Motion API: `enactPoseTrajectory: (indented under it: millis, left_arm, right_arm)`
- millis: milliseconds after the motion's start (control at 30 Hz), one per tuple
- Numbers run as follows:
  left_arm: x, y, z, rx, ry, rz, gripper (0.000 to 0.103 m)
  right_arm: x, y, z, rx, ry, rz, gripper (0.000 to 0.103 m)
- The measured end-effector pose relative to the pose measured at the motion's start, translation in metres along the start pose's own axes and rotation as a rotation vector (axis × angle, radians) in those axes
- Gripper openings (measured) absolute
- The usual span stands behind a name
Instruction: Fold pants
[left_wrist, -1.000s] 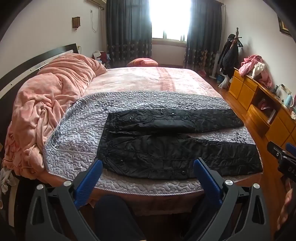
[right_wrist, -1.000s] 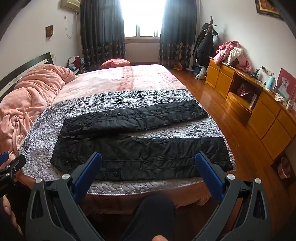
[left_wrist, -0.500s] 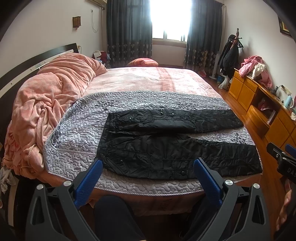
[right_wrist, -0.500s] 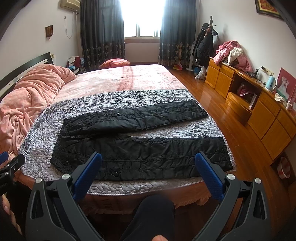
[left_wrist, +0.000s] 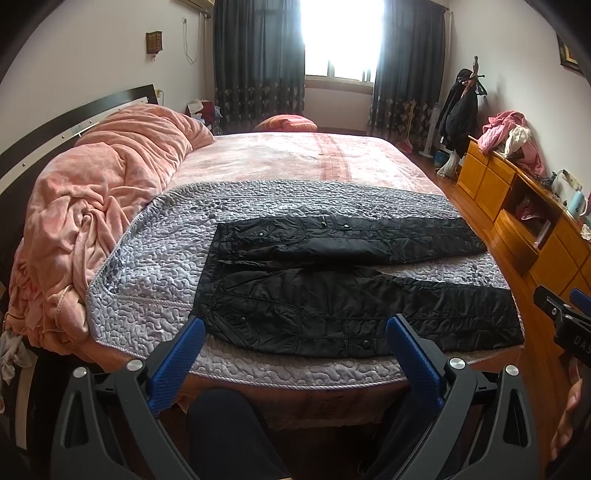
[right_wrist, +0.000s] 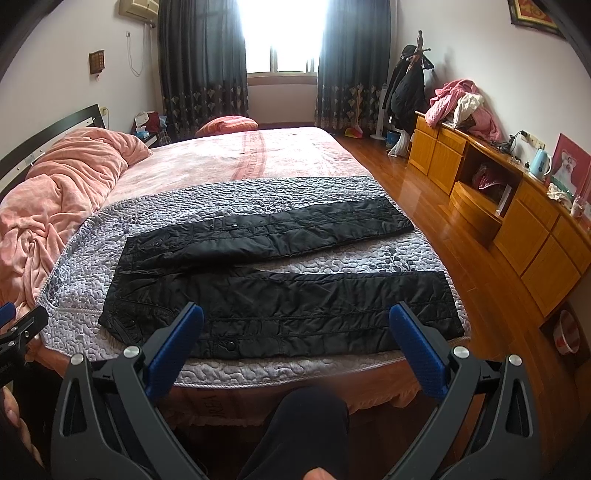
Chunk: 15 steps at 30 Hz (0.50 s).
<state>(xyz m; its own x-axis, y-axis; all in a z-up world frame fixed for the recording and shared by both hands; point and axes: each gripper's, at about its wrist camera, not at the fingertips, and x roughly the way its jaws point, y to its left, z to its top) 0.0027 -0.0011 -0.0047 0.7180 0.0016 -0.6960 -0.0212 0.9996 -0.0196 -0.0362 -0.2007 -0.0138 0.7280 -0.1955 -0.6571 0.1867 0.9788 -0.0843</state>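
Left wrist view showed the left claw (left_wrist: 293, 349) and right claw (right_wrist: 295, 338) wide open, empty, short of the black quilted pants (left_wrist: 354, 295) spread flat ahead for folding.

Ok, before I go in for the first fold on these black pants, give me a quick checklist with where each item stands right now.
1. Left gripper open and empty: ok, jaws stand wide apart.
2. Right gripper open and empty: ok, also wide.
3. Pants spread flat on the grey quilt: ok, both legs lie out and apart, waist toward the pink blanket.
4. Nothing lying on the pants: ok.
5. Grippers touching the fabric: not ok, both sit short of the bed edge.
6. Near leg fully on the bed: ok, though its hem lies close to the quilt's edge.
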Motion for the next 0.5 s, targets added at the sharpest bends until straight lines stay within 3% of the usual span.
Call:
enactPoseTrajectory:
  millis: [500]
  left_arm:
    - [0.0003,0.0009,0.0004,-0.001,0.001,-0.001,0.099]
  right_arm:
    - [-0.0009,-0.0024,-0.0017,0.002,0.001,-0.001,0.101]
